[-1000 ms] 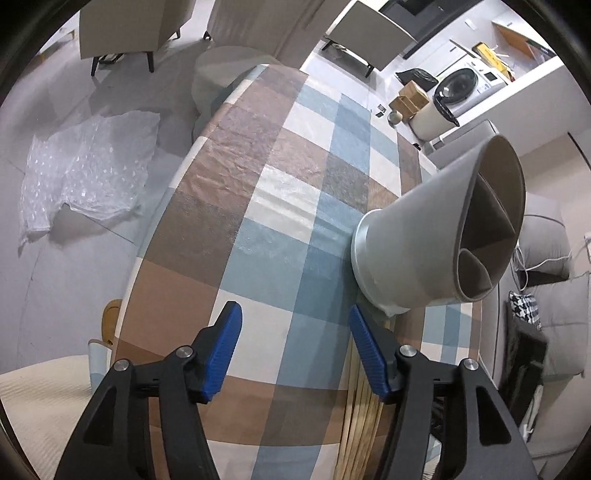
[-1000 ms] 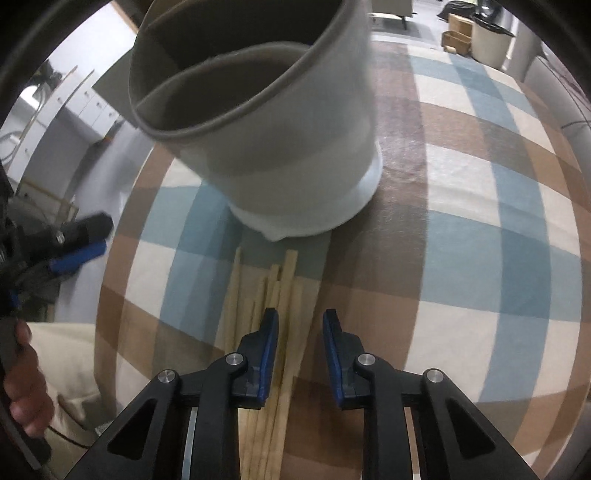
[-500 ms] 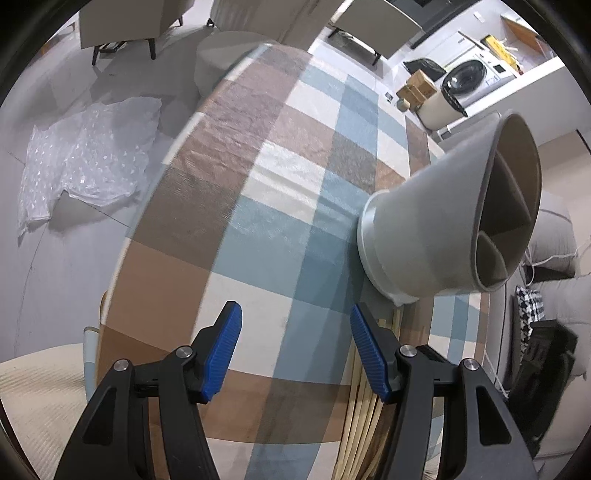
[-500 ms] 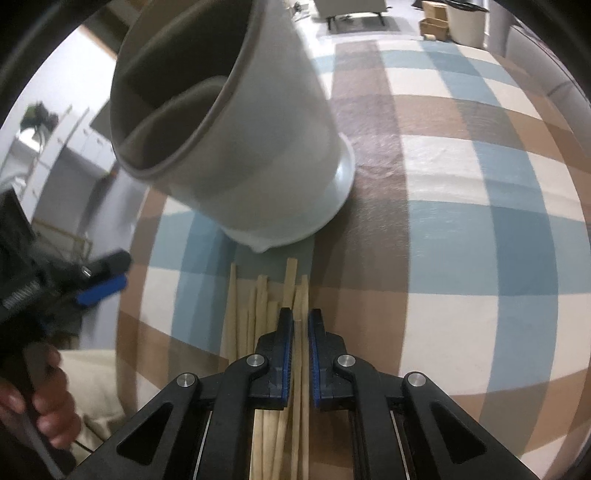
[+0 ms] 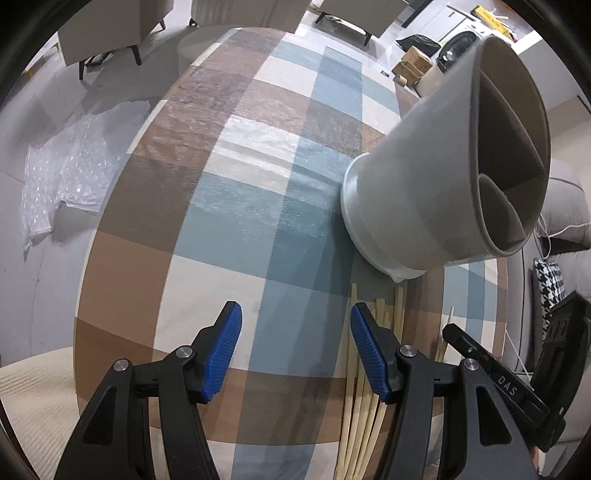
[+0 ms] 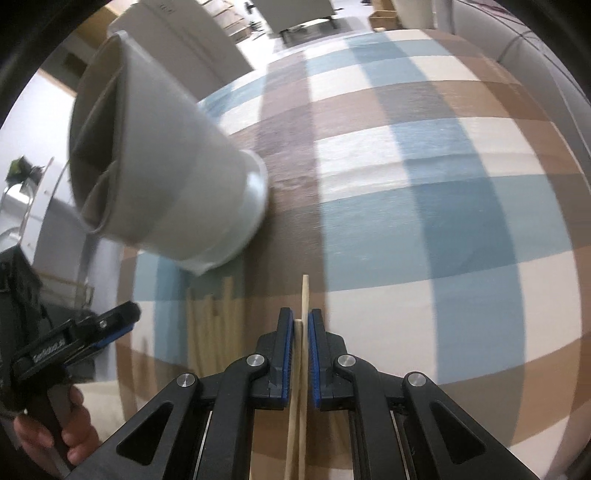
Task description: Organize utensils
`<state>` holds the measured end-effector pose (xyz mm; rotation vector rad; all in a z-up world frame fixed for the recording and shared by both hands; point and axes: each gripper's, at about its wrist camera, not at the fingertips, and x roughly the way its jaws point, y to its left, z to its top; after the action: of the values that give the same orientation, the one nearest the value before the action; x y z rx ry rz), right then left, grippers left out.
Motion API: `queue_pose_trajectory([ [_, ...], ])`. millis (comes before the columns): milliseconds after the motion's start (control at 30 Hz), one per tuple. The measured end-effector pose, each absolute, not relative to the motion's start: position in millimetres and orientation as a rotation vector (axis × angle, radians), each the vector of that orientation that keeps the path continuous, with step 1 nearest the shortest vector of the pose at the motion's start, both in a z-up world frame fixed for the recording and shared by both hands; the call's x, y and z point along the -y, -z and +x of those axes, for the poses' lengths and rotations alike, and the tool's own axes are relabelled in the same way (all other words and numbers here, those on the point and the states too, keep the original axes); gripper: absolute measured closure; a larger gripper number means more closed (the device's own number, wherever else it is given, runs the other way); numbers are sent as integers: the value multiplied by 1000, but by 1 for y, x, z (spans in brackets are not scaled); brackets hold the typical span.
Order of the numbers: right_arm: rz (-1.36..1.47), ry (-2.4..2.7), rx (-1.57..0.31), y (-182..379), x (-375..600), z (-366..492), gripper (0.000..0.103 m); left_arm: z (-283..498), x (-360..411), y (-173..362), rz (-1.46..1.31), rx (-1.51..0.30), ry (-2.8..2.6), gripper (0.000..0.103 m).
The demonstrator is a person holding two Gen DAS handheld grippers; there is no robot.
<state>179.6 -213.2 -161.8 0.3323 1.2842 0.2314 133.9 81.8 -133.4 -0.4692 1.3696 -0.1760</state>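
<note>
A grey utensil holder [image 5: 424,177] with divided compartments stands on the checked tablecloth [image 5: 240,192]; it also shows in the right wrist view [image 6: 166,177]. Several wooden chopsticks [image 5: 364,387] lie in a pile in front of it, seen too in the right wrist view [image 6: 214,321]. My right gripper [image 6: 303,325] is shut on a pair of chopsticks [image 6: 304,295] and holds them above the table, right of the pile. My left gripper [image 5: 295,332] is open and empty, just left of the pile. The right gripper shows at the left wrist view's right edge [image 5: 480,354].
The round table's edge [image 5: 85,295] drops to a grey floor with a plastic sheet [image 5: 74,173]. Chairs [image 5: 110,29] stand beyond the table. A sofa with a checked cushion [image 5: 550,280] is at the right. The left gripper and hand show in the right wrist view [image 6: 66,354].
My right gripper closed on a pair of chopsticks from the pile and lifted them off to the right. The left gripper stayed open and shifted slightly.
</note>
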Motion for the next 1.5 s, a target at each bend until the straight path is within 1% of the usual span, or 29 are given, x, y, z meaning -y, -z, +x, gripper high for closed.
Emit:
queue_pose_trajectory([
  [33, 320, -216, -1286, 165, 211, 179, 92, 134, -79, 133, -457, -1370, 179, 47],
  [300, 183, -176, -1280, 152, 210, 178, 91, 136, -75, 133, -414, -1361, 155, 47],
  [567, 137, -211, -1349, 167, 200, 164, 91, 137, -74, 136, -431, -1373, 152, 47],
  [967, -19, -174, -1354, 173, 173, 159, 91, 138, -83, 139, -458, -1375, 134, 47],
  [1167, -67, -157, -1338, 178, 157, 160, 90, 139, -84, 142, -460, -1378, 118, 47],
  [1367, -114, -155, -1284, 177, 138, 166, 87, 140, -80, 141, -436, -1365, 107, 47],
  [1400, -112, -157, -1272, 178, 138, 166, 90, 141, -79, 142, -434, -1367, 109, 47],
  [1433, -94, -161, -1269, 176, 136, 185, 98, 141, -77, 142, -429, -1367, 105, 47],
  [1500, 31, -178, -1266, 178, 150, 189, 99, 143, -71, 142, -413, -1369, 109, 47],
])
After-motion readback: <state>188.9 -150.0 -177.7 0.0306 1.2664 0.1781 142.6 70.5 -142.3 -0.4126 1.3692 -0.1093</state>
